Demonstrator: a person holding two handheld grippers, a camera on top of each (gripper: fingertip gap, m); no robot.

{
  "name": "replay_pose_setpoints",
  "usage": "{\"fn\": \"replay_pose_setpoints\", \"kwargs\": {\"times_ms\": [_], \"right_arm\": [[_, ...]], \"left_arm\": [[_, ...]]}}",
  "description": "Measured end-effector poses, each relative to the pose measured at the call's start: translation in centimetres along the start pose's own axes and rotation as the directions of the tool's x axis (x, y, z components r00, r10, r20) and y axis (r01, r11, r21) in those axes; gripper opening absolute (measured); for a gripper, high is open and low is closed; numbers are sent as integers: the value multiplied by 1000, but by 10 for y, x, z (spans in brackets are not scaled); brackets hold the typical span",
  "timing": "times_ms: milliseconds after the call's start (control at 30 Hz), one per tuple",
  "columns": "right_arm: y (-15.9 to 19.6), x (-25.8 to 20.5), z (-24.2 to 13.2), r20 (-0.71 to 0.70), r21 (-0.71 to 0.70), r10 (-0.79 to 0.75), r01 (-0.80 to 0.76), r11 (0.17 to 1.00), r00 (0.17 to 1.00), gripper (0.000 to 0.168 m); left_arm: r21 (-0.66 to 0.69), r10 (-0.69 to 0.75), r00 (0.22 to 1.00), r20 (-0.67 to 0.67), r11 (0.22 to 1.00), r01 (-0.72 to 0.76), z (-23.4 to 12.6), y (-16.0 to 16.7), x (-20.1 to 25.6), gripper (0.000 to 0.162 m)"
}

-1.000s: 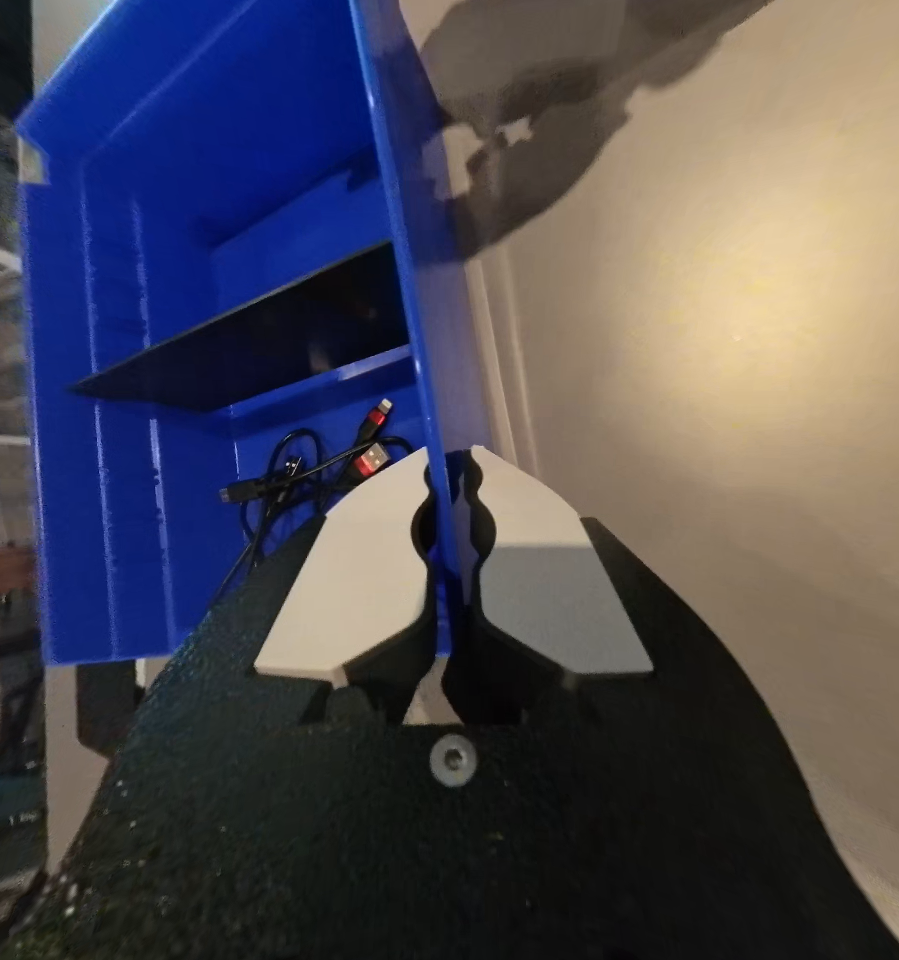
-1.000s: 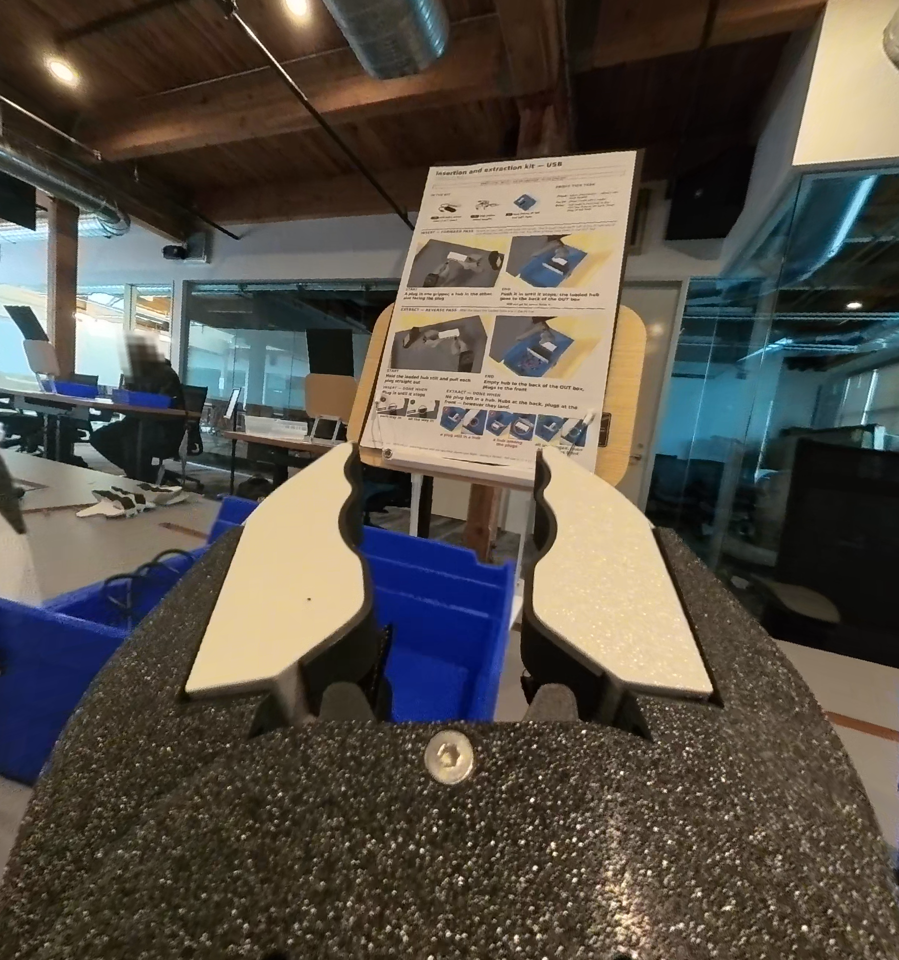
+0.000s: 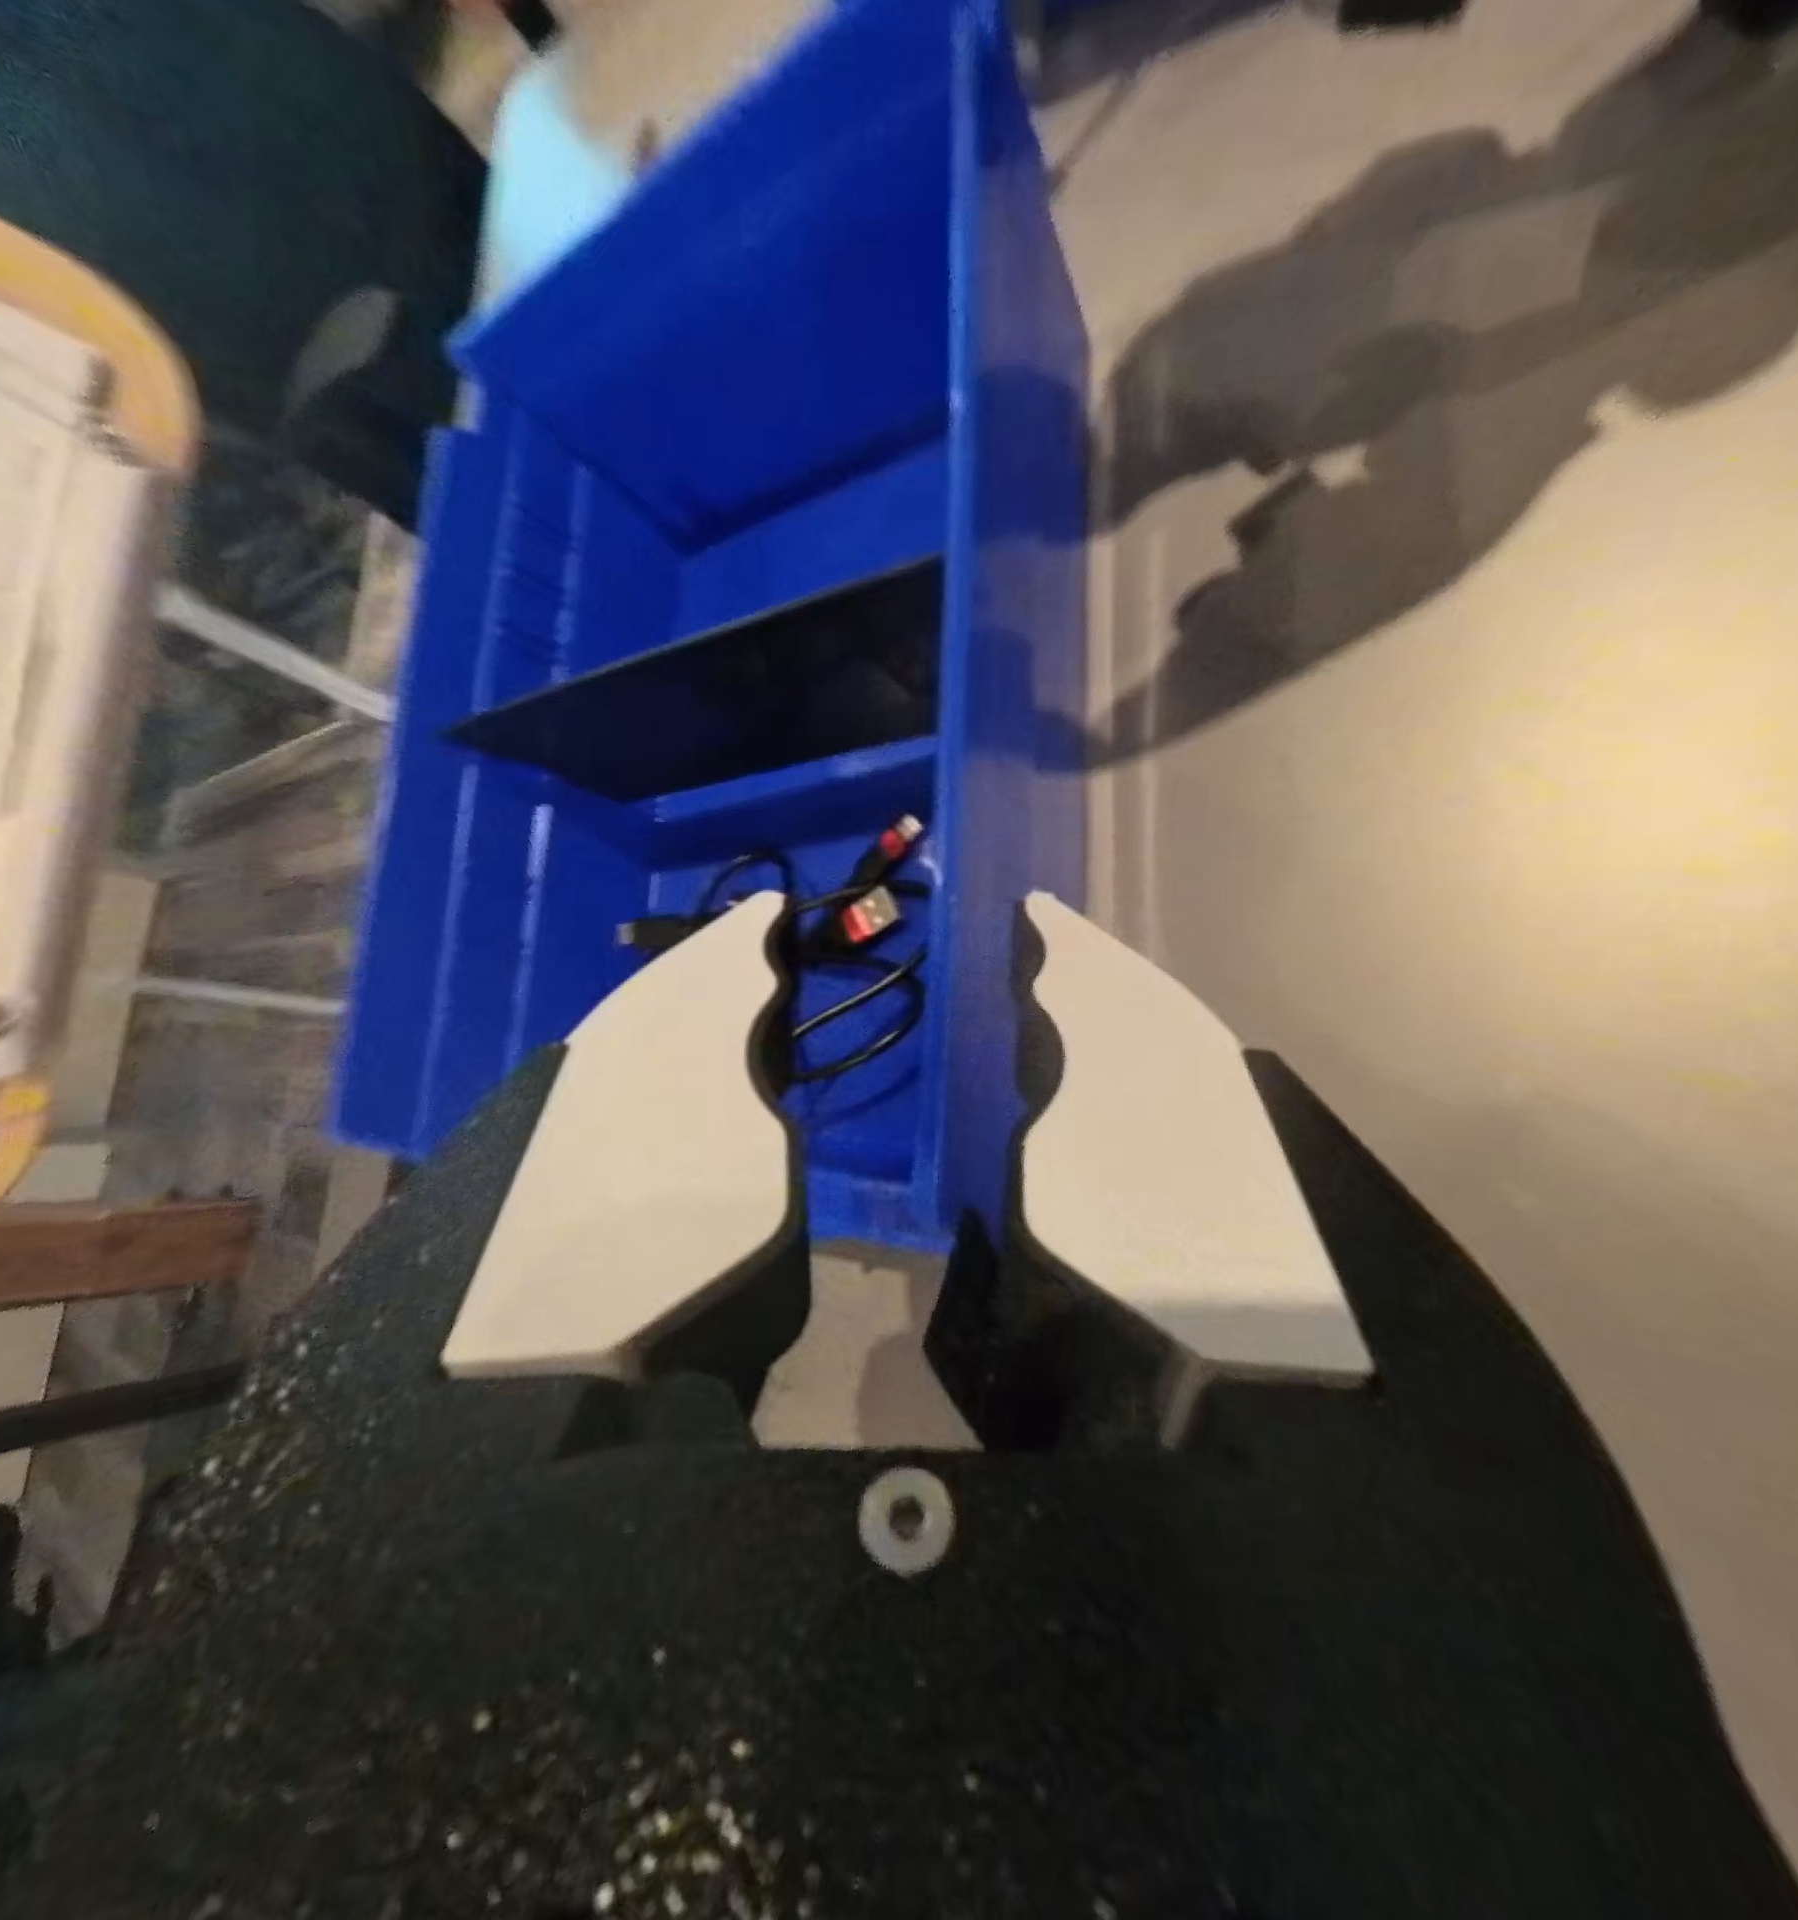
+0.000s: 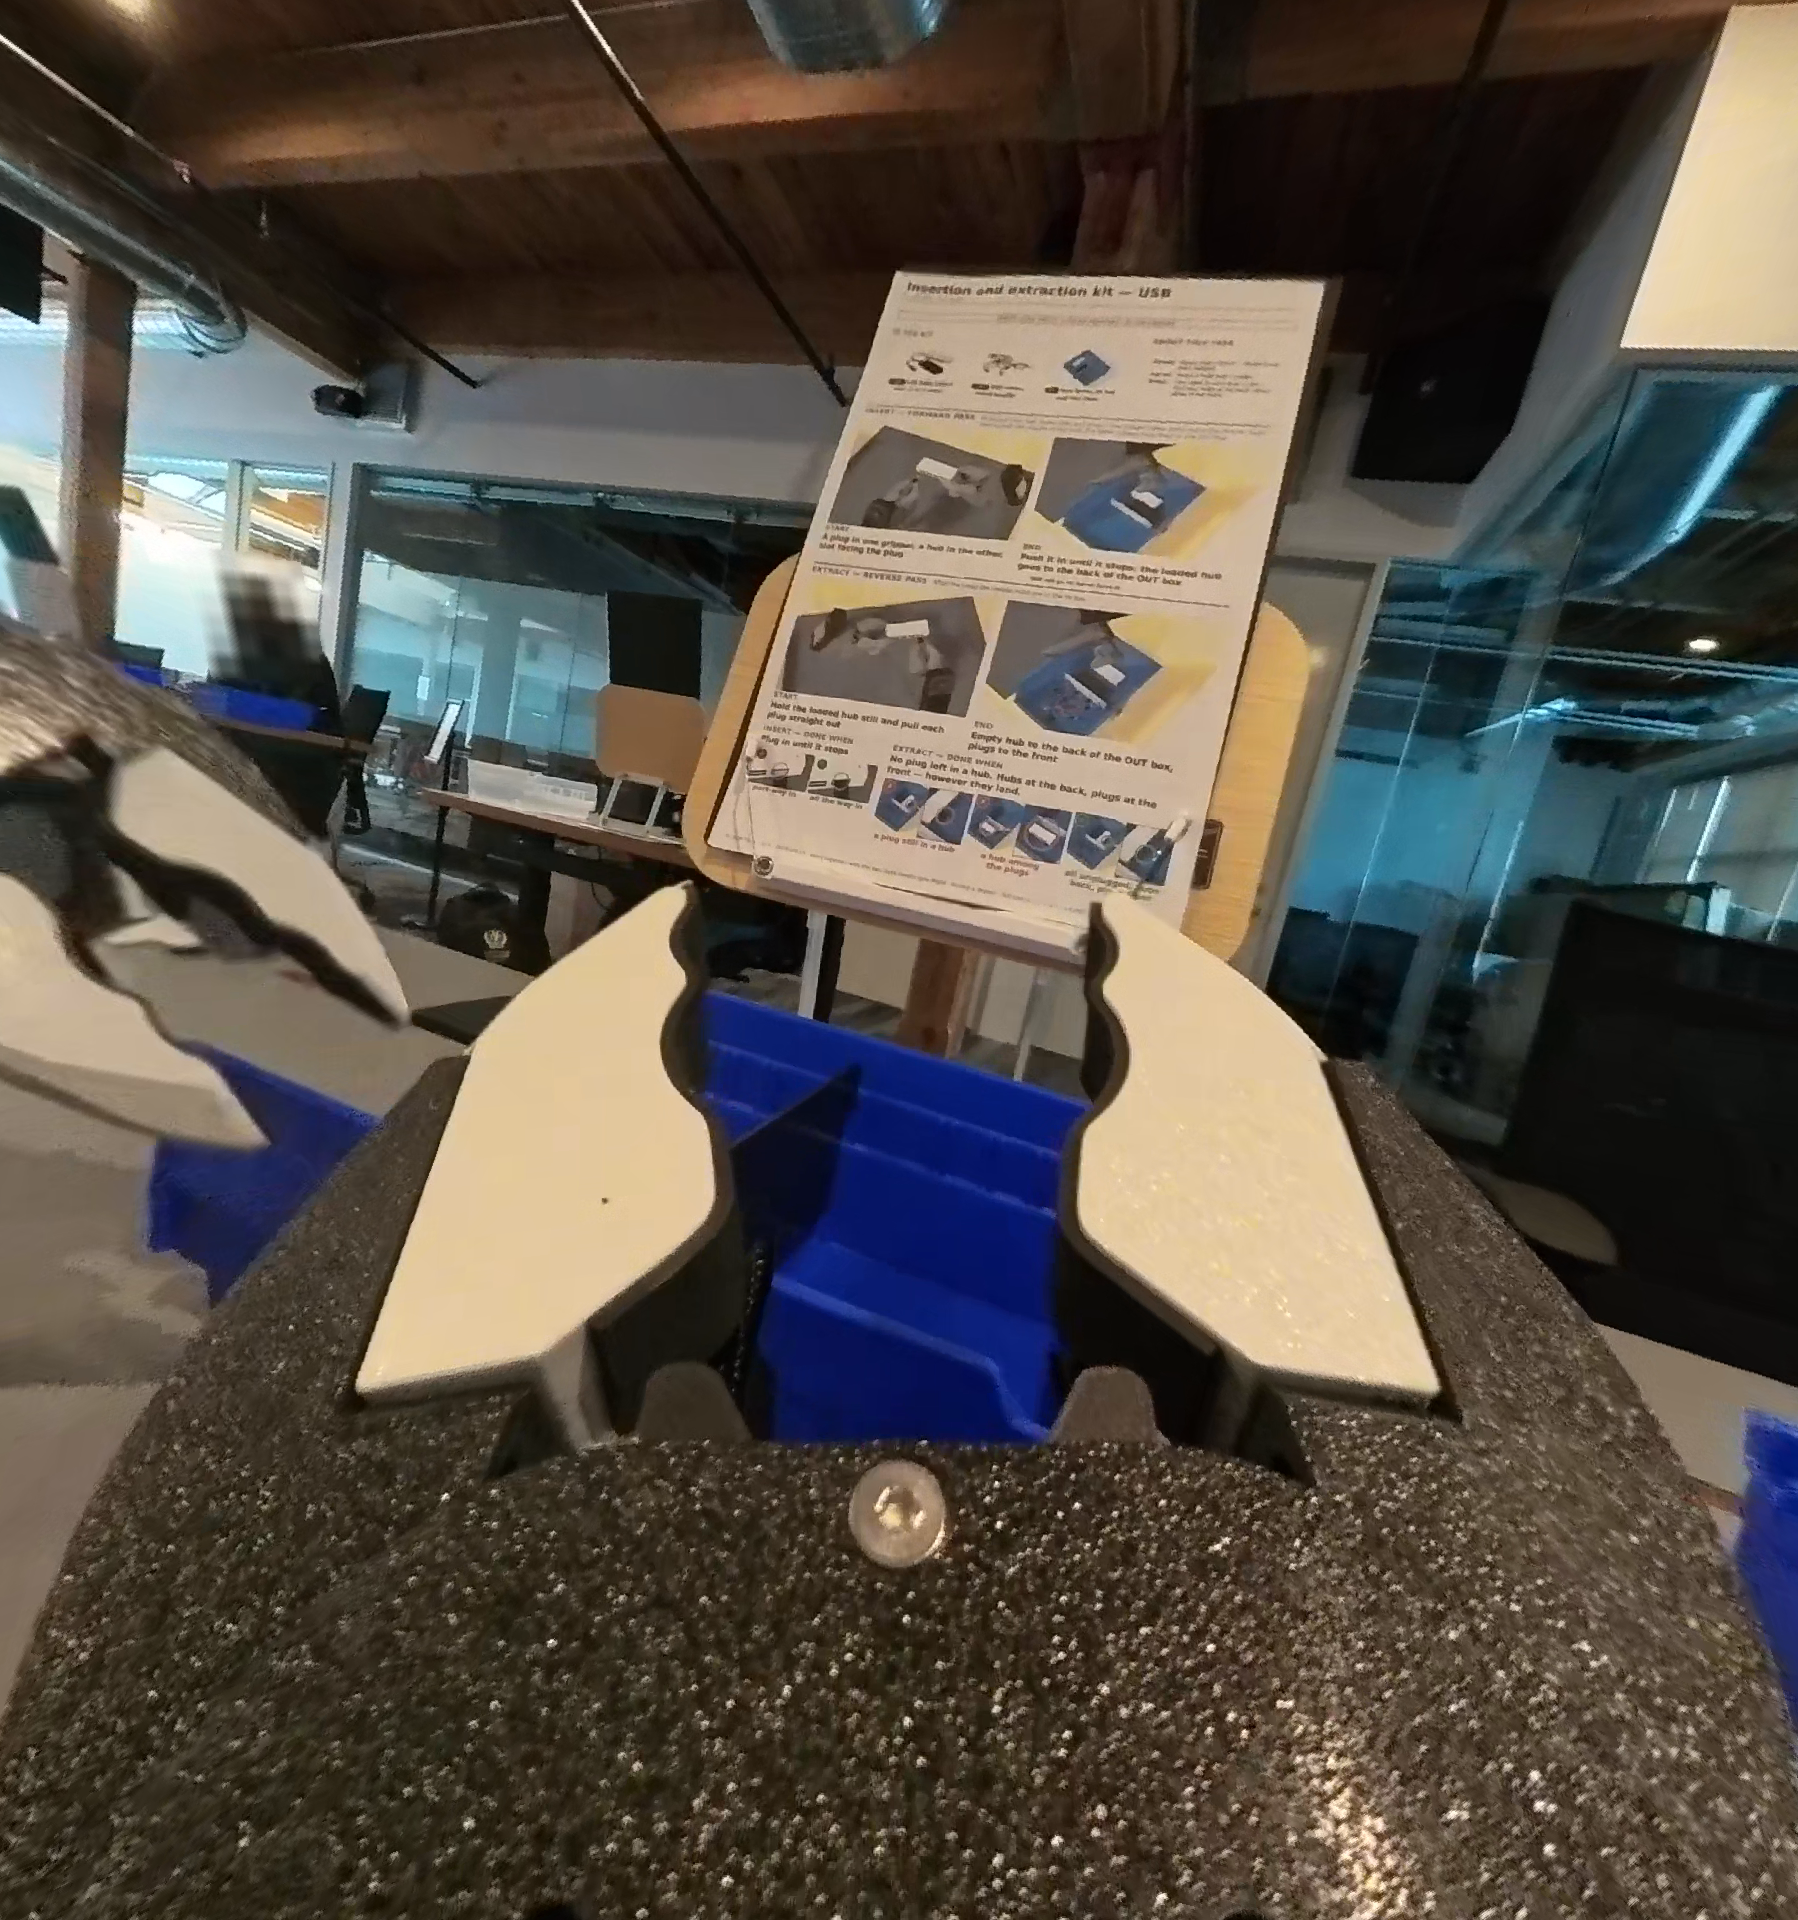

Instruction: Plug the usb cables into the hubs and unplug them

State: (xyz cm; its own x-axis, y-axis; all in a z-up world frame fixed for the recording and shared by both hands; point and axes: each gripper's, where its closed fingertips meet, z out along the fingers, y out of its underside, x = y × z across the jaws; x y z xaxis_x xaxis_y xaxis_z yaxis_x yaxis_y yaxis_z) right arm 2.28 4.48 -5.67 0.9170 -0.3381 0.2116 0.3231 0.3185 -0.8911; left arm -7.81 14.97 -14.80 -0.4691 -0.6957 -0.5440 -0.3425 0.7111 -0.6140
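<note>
USB cables (image 3: 853, 940), black with red plugs, lie tangled in the near compartment of the blue bin (image 3: 562, 831), just short of its black divider (image 3: 708, 686). My left gripper (image 3: 900, 909) hangs spread wide over them, straddling the bin's side wall, holding nothing. My right gripper (image 4: 890, 914) gapes wide too, empty, above another blue bin (image 4: 936, 1195) facing the instruction sheet (image 4: 1030, 582).

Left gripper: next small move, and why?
Probably ease the left gripper slightly left and down toward the red-tipped USB plug. Its jaws are open and empty, straddling the blue bin's side wall, while the black cables lie loose in the front compartment just past the fingertips. No hub shows there, so a plug looks like the first pick.
</note>
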Motion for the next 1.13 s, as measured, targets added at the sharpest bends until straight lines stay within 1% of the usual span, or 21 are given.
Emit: {"fn": "replay_pose_setpoints", "kwargs": {"times_ms": [33, 133, 200, 267, 300, 400, 467, 500, 533, 600, 667, 700, 733, 767, 833, 900, 967, 1033, 1067, 1100, 1133], "right_arm": [[-1, 2, -1, -7, -2, 1, -1, 1000, 1000, 71], [-6, 11, -4, -29, 2, -5, 5, 1000, 1000, 73], [-9, 17, -6, -50, 6, -6, 7, 1000, 999, 75], [-10, 21, -8, -68, 8, -5, 5, 1000, 998, 76], [-9, 22, -8, -72, 2, -6, 6, 1000, 997, 78], [-11, 26, -4, -76, -27, -41, 39, 999, 996, 85], [-23, 23, -2, -64, -35, -90, 88, 996, 994, 93], [-33, 23, -2, -72, -24, -133, 131, 991, 988, 93], [-44, 22, -3, -80, -22, -187, 185, 982, 979, 95], [-58, 32, -4, -128, -101, -301, 289, 952, 945, 97], [-66, 55, -10, -214, -256, -388, 332, 908, 896, 110], [-66, 69, -17, -257, -339, -419, 325, 883, 871, 112], [-65, 79, -26, -279, -412, -443, 311, 856, 852, 111], [-61, 85, -35, -271, -482, -456, 290, 827, 848, 103], [-39, 95, -57, -241, -634, -430, 194, 748, 870, 85], [-16, 104, -79, -245, -733, -370, 78, 676, 896, 82], [4, 108, -96, -247, -798, -312, -10, 603, 917, 80], [22, 104, -112, -233, -860, -224, -94, 501, 946, 80], [32, 100, -122, -222, -898, -186, -126, 421, 957, 80], [39, 102, -132, -214, -929, -198, -136, 345, 956, 84], [43, 106, -139, -196, -949, -224, -128, 288, 955, 84]], "left_arm": [[27, -35, 998, 44, 999, 34, -13, -4, -5, 45], [93, -156, 968, 198, 986, 139, -57, 0, -18, 69], [203, -286, 932, 223, 949, 243, -87, 7, -17, 81], [319, -452, 857, 249, 873, 368, -118, 25, -23, 88], [351, -506, 810, 298, 847, 400, -133, 41, -30, 92], [459, -592, 643, 486, 799, 389, -179, 90, -49, 89], [517, -624, 531, 573, 778, 357, -203, 118, -55, 86], [540, -637, 482, 602, 769, 342, -212, 129, -56, 85], [562, -650, 443, 618, 759, 328, -218, 138, -56, 85], [585, -653, 397, 645, 756, 293, -224, 148, -53, 85], [557, -616, 390, 684, 787, 266, -227, 150, -52, 84], [536, -596, 396, 698, 802, 261, -226, 150, -52, 84], [524, -584, 399, 707, 812, 259, -226, 150, -52, 84], [524, -586, 398, 706, 810, 264, -225, 151, -52, 84], [574, -653, 400, 643, 757, 313, -218, 153, -47, 80], [623, -730, 410, 548, 682, 383, -207, 154, -44, 85], [616, -744, 415, 524, 667, 418, -202, 158, -44, 90], [629, -749, 411, 520, 661, 410, -204, 159, -44, 89], [636, -753, 409, 515, 656, 407, -206, 158, -44, 88], [639, -755, 410, 511, 653, 407, -206, 158, -44, 88], [639, -754, 414, 509, 654, 405, -206, 156, -43, 88]]}}
